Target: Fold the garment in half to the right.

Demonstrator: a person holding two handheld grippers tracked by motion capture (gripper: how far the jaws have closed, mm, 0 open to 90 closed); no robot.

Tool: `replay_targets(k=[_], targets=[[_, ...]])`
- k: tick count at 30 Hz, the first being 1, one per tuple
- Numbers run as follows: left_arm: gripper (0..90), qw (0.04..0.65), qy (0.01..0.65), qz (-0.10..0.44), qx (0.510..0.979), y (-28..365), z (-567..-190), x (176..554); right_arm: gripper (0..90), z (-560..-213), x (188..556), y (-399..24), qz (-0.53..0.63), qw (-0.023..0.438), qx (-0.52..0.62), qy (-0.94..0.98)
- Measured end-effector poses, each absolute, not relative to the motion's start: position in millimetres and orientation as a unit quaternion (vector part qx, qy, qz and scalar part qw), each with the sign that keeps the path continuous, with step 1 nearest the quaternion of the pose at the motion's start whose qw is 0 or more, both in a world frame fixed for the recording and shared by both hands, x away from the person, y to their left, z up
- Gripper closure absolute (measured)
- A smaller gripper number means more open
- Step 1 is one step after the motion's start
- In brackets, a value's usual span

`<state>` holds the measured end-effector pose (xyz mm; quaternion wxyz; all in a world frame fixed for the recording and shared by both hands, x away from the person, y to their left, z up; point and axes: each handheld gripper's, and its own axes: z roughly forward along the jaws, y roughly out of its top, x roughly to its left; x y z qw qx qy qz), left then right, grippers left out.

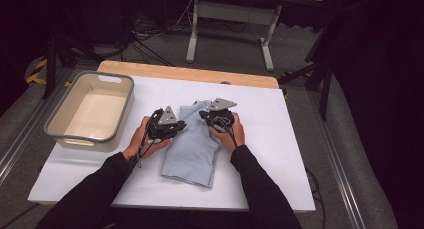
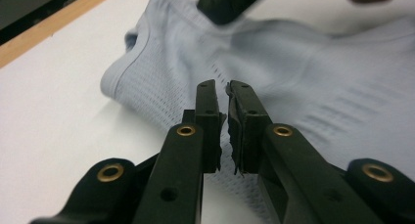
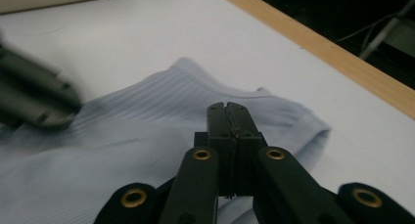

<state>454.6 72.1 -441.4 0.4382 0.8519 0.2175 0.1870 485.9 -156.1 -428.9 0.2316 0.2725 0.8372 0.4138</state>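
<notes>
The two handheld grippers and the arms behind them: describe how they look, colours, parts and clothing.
Both arms wear long black sleeves. The left gripper and right gripper are black, each with two flat-sided jaws on broader links set with brass-coloured rivets. In the high view each carries a grey three-cornered plate on top, and a dark cable trails from the left one.

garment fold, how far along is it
Done: the light blue garment lies partly folded into a narrow shape on the white table. In hand: the left gripper and right gripper sit at its upper part, jaws shut, with no cloth visibly clamped. Probably left: finishing the fold, perhaps moving it to the empty bin.
</notes>
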Motion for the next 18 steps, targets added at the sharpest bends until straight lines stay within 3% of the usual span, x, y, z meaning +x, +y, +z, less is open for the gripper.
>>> replay_targets(k=[12,18], targets=[[85.3,0.402,0.182,0.189,0.877,61.6,-449.7,441.0,89.8,-447.0,451.0,-153.7,0.404,0.183,0.238,0.864],[87.2,0.386,0.179,0.188,0.885,58.2,-457.1,440.8,89.8,-455.2,450.0,-157.1,0.385,0.203,0.243,0.867]])
